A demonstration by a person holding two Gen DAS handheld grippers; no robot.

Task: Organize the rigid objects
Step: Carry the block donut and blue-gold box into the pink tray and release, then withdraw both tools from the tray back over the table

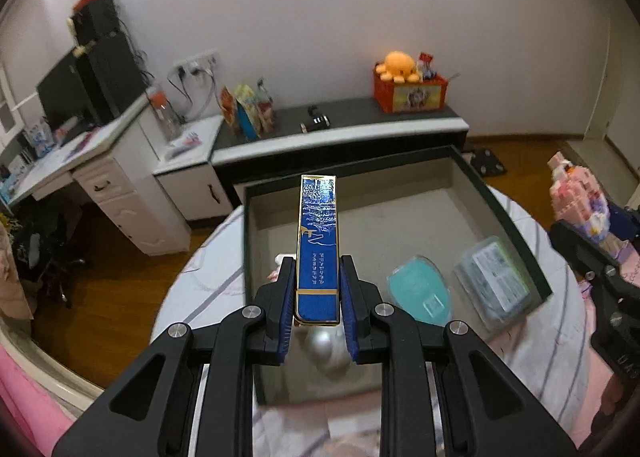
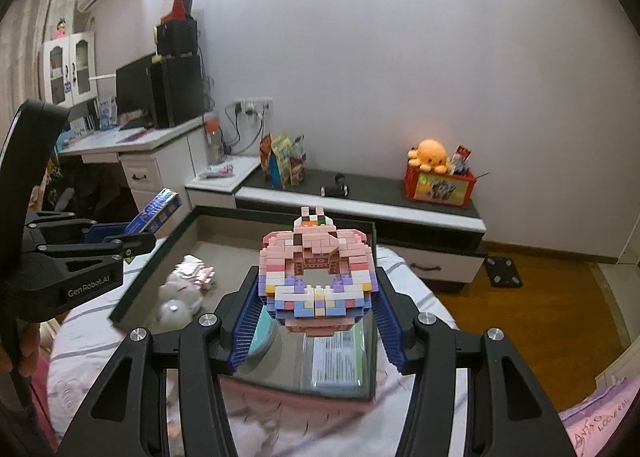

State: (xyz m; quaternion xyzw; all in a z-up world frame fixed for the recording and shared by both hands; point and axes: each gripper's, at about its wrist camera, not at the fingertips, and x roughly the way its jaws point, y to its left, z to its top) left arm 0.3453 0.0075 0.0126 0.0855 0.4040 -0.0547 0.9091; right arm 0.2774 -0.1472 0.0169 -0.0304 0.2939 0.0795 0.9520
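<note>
My left gripper (image 1: 318, 277) is shut on a long blue box with gold trim (image 1: 318, 241) and holds it above the dark-rimmed tray (image 1: 516, 233). It also shows in the right wrist view (image 2: 136, 235), at the left with the blue box (image 2: 158, 211). My right gripper (image 2: 316, 297) is shut on a pink brick-built model (image 2: 316, 269), held above the tray (image 2: 168, 249). The model shows at the right edge of the left wrist view (image 1: 580, 201). In the tray lie a teal case (image 1: 420, 289), a clear packet (image 1: 496, 281) and a silver-white round object (image 1: 326, 349).
The tray rests on a round table with a striped white cloth (image 1: 532, 357). A low cabinet (image 1: 360, 125) with an orange toy box (image 1: 410, 91) stands behind it. A white desk (image 1: 100, 161) is at the left. Wood floor (image 2: 532, 305) lies to the right.
</note>
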